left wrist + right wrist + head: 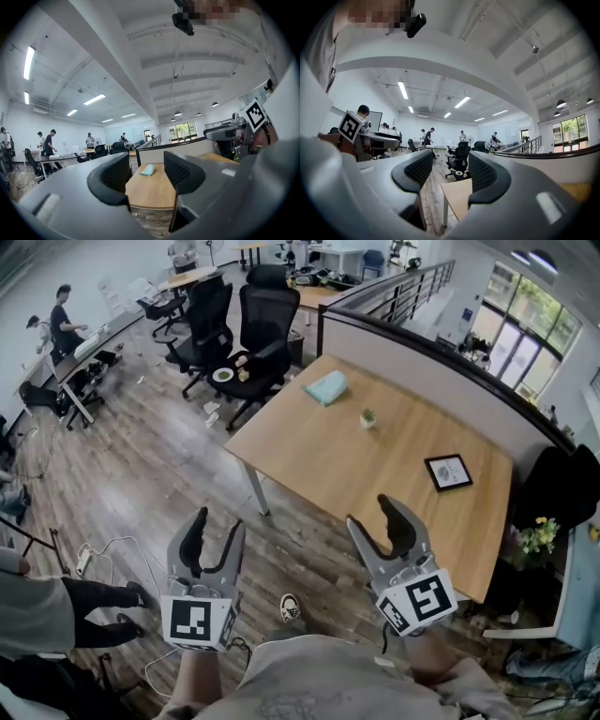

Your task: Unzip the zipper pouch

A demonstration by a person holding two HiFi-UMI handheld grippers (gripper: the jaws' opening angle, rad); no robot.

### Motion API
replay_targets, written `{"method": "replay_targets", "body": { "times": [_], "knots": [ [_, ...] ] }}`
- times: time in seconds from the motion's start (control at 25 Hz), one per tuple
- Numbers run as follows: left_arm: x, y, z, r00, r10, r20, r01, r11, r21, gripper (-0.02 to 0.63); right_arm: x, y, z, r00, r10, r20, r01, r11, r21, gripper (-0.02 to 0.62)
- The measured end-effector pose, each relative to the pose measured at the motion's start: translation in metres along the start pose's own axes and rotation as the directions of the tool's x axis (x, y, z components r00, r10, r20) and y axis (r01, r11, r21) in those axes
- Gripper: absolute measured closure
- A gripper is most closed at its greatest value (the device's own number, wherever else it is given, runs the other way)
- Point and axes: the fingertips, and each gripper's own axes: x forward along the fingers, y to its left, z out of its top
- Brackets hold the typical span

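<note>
Held level, side by side before the torso: left gripper (217, 526) and right gripper (373, 514), jaws of both apart and empty. Well ahead, at the far corner of the light wooden table (375, 484): one pale teal zipper pouch (326, 387), lying flat. Also there: one small potted plant (367, 418), one dark-framed picture (448, 472). Just past that corner, two black office chairs (270, 320).

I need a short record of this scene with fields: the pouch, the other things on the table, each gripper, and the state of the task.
pouch: teal zipper pouch, lying at the far end of the wooden table; zipper too small to tell
also on table: small potted plant; dark framed picture
left gripper: open, empty, far from the pouch
right gripper: open, empty, far from the pouch
task: not yet begun
</note>
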Motion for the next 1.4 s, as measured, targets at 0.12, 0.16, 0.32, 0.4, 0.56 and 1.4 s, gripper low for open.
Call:
{"method": "replay_targets", "body": {
  "times": [0.12,0.16,0.32,0.4,0.56,1.4],
  "knots": [
    [0.028,0.036,-0.007,1.0,-0.011,-0.009,0.011,1.0,0.012,0.383,0.044,-0.002,0.003,1.0,0.002,0.009,-0.002,0.999,0.034,0.371],
    [0.036,0.046,-0.009,1.0,-0.014,-0.009,0.015,1.0,0.016,0.383,0.058,-0.002,0.003,1.0,-0.001,0.011,0.001,0.999,0.033,0.371],
    [0.065,0.08,-0.017,0.999,-0.033,-0.011,0.033,0.999,0.02,0.383,0.101,-0.006,-0.004,1.0,-0.02,-0.009,0.02,1.0,0.02,0.371],
    [0.08,0.092,-0.02,0.999,-0.037,-0.015,0.038,0.999,0.014,0.383,0.118,-0.012,-0.01,0.999,-0.026,-0.032,0.027,0.999,0.02,0.371],
    [0.111,0.106,-0.028,0.998,-0.059,-0.021,0.059,0.998,0.003,0.383,0.145,-0.027,-0.027,0.996,-0.041,-0.077,0.043,0.999,0.024,0.371],
    [0.353,0.137,-0.057,0.986,-0.134,-0.097,0.137,0.99,0.022,0.383,0.307,-0.192,-0.082,0.982,-0.088,-0.168,0.098,0.994,0.053,0.371]
  ]
}}
